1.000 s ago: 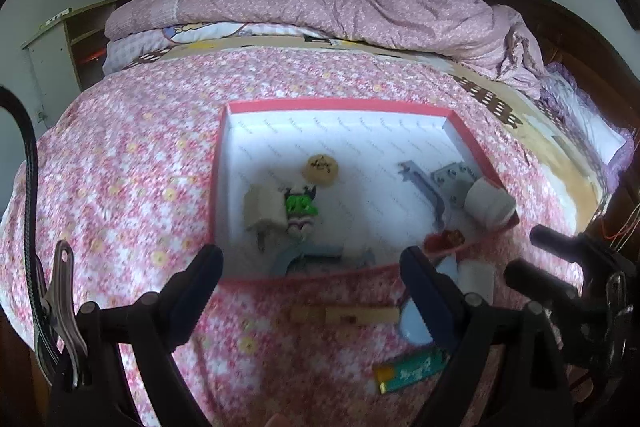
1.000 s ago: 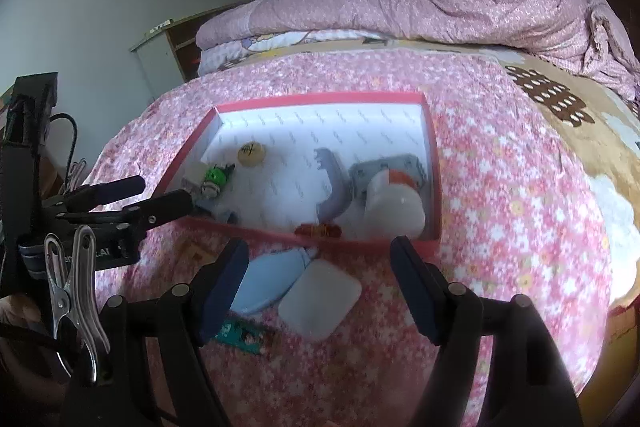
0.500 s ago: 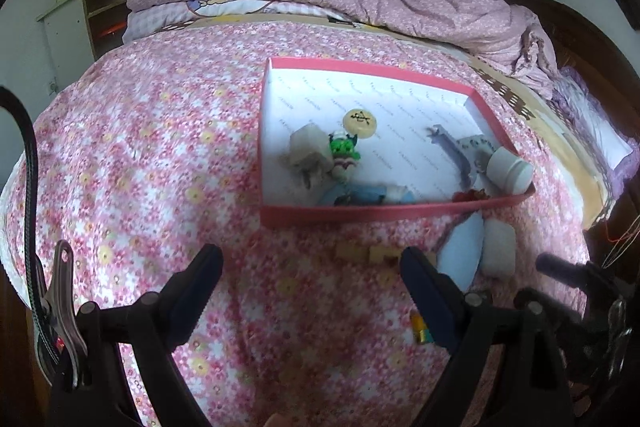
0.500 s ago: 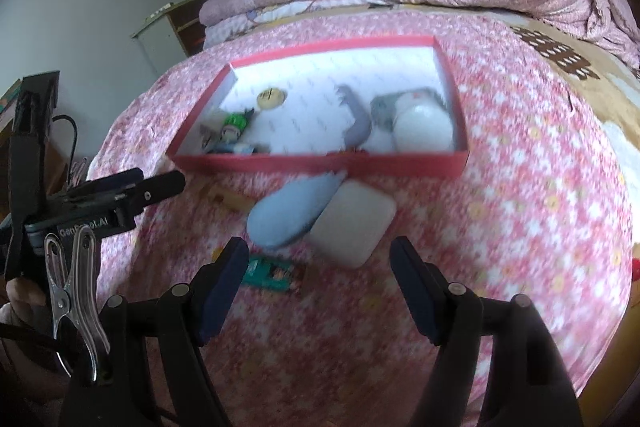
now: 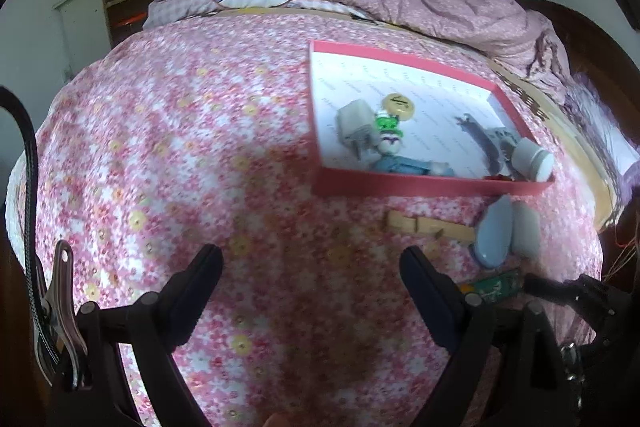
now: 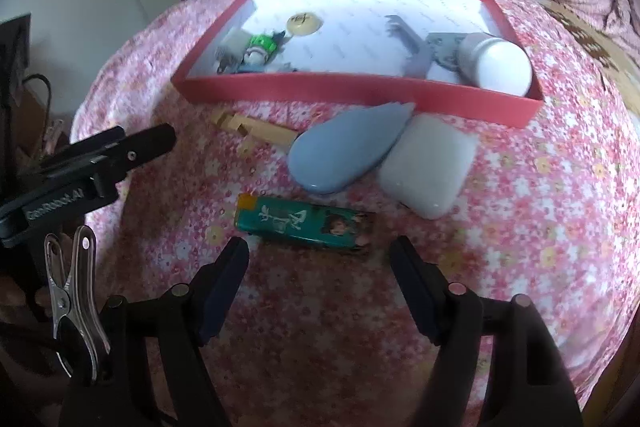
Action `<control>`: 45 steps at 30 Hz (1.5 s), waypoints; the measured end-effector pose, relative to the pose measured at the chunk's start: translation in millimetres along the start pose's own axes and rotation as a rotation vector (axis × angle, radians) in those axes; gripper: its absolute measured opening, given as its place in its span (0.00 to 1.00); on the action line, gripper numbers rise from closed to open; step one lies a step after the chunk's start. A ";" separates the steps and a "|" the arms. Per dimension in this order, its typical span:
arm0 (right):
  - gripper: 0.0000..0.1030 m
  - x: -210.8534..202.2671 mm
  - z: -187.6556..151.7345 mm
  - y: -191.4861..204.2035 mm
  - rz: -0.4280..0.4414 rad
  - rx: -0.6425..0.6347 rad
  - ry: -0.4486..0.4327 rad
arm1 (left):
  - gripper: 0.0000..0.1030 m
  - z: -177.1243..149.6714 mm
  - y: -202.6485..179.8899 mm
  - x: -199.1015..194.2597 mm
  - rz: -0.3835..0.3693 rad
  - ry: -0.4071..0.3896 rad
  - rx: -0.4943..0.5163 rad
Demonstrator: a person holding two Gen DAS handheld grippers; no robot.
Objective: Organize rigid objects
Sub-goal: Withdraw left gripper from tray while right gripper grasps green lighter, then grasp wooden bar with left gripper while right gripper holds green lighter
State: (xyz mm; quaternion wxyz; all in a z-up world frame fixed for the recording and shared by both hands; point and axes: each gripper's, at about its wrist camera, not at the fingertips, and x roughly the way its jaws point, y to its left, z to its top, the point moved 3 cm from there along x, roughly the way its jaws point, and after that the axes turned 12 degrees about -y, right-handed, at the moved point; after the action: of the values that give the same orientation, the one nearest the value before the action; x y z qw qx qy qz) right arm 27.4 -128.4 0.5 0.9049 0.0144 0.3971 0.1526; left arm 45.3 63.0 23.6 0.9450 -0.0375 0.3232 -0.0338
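From the left wrist camera, the left gripper (image 5: pixel 310 263) has its jaws spread wide with nothing between them, only flowered bedspread (image 5: pixel 160 163) beneath. The red box (image 5: pixel 432 186) sits ahead and to the right of it, already holding a white jar (image 5: pixel 532 158), a green figure (image 5: pixel 387 125), a round yellow token (image 5: pixel 398 103) and other small pieces. Between that box and the gripper's right finger lie a wooden piece (image 5: pixel 428 227), a blue oval case (image 5: pixel 495 233) and a white case (image 5: pixel 528 231), with the green lighter (image 5: pixel 494 285) just beside the right fingertip. From the right wrist camera, the right gripper (image 6: pixel 318 253) is opening, and nothing is between its jaws; the green lighter (image 6: pixel 306 223) lies crosswise just ahead of the fingertips, roughly centred. Beyond it the blue oval case (image 6: pixel 348 153) overlaps the white case (image 6: pixel 430 169), both touching the red box (image 6: pixel 360 93), and the wooden piece (image 6: pixel 256 131) is ahead to the left, near the left gripper (image 6: pixel 100 155). The lighter looks like the next pick. It lies flat on soft bedding, so the fingers may dig into the fabric and pinch cloth with it, or the slim body may slip or twist out. The two grippers are close and could collide.
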 end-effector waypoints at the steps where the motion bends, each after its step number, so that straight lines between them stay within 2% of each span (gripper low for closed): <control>1: 0.76 1.9 1.1 1.8 0.000 -0.003 0.000 | 0.90 -0.9 2.9 -0.1 0.002 0.000 -0.006; 7: 0.78 12.7 6.7 12.4 -0.053 -0.037 -0.013 | 0.90 -5.5 14.9 0.6 0.008 0.005 -0.036; 12: 0.79 17.4 5.4 18.8 -0.104 -0.104 -0.017 | 0.90 -7.3 14.0 1.4 0.002 0.009 -0.033; 15: 0.78 17.7 6.0 18.0 -0.110 -0.101 -0.029 | 0.90 -8.1 11.4 1.7 -0.001 0.010 -0.027; 23: 0.54 8.6 6.7 3.3 -0.114 -0.085 -0.059 | 0.90 -5.8 7.6 -0.1 -0.005 0.003 -0.015; 27: 0.54 6.3 7.8 -3.1 -0.070 -0.036 -0.047 | 0.90 -3.4 9.5 -2.6 -0.005 -0.011 -0.017; 29: 0.62 6.7 9.2 -3.2 -0.045 -0.021 -0.041 | 0.90 -2.6 12.5 -3.1 -0.004 -0.013 -0.026; 32: 0.62 9.7 12.0 5.0 -0.027 -0.067 -0.049 | 0.90 -3.0 17.7 -3.6 -0.001 -0.012 -0.033; 34: 0.62 14.2 11.8 10.8 -0.043 -0.128 -0.049 | 0.90 -3.8 20.4 -4.2 0.001 -0.012 -0.039; 35: 0.60 14.4 11.6 13.3 -0.059 -0.154 -0.054 | 0.90 -4.1 21.6 -4.5 0.001 -0.012 -0.043; 41: 0.25 8.2 9.7 9.4 -0.036 -0.158 -0.054 | 0.90 -5.8 19.3 -3.4 -0.012 -0.003 -0.044; 45: 0.23 3.1 6.3 -2.7 -0.024 -0.119 -0.048 | 0.90 -6.2 6.3 -2.1 -0.030 0.004 -0.011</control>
State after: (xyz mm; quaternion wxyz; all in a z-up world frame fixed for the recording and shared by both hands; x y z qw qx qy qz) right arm 34.7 -129.5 2.2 0.9151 -0.0404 0.3658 0.1645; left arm 40.1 69.1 19.4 0.9434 -0.0476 0.3249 -0.0463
